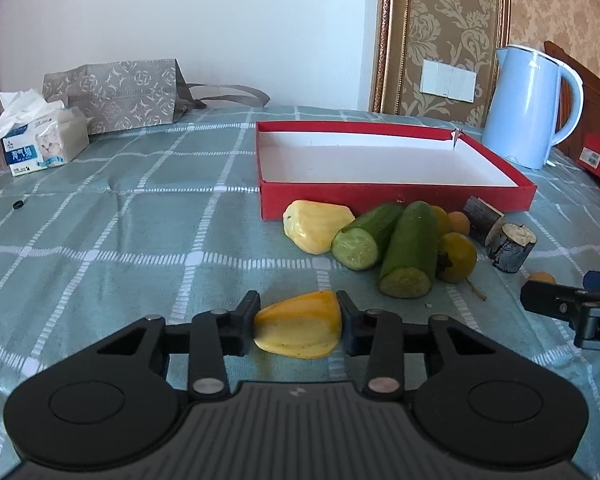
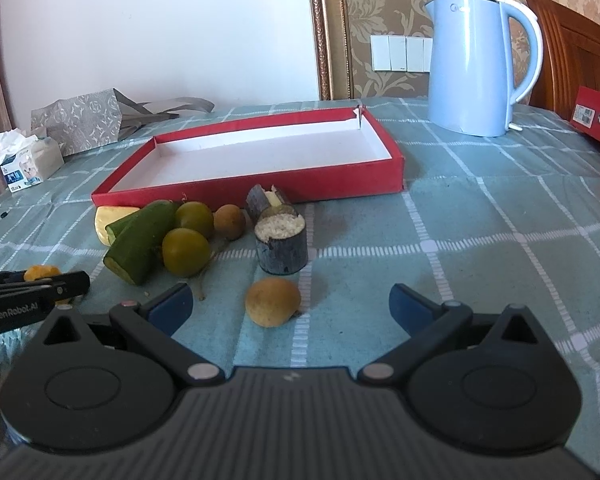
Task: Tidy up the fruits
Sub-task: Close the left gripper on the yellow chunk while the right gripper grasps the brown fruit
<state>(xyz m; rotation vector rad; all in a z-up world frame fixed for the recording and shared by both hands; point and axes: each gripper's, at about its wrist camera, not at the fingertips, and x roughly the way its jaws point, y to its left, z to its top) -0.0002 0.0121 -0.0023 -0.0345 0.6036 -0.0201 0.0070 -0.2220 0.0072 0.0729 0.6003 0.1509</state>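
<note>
Here the left gripper has its two black fingers pressed against the sides of a yellow-orange wedge of fruit that sits on the teal checked tablecloth — the pads touch it on both flanks. The right gripper stands spread wide, its blue-padded fingers well apart, with a small round tan fruit lying on the cloth between them and touched by neither.

Beyond, a shallow red cardboard box with a white inside rests on the cloth. Just in front of its near wall lies a cluster of produce: a pale yellow wedge of fruit, two cut green cucumber pieces leaning together, two round yellow-green fruits, another small tan fruit, and two short dark-skinned cane sections with pale cut ends.

Farther back stand a light blue electric kettle, a patterned grey paper bag lying on its side and a tissue pack — all apart from the fruit.
</note>
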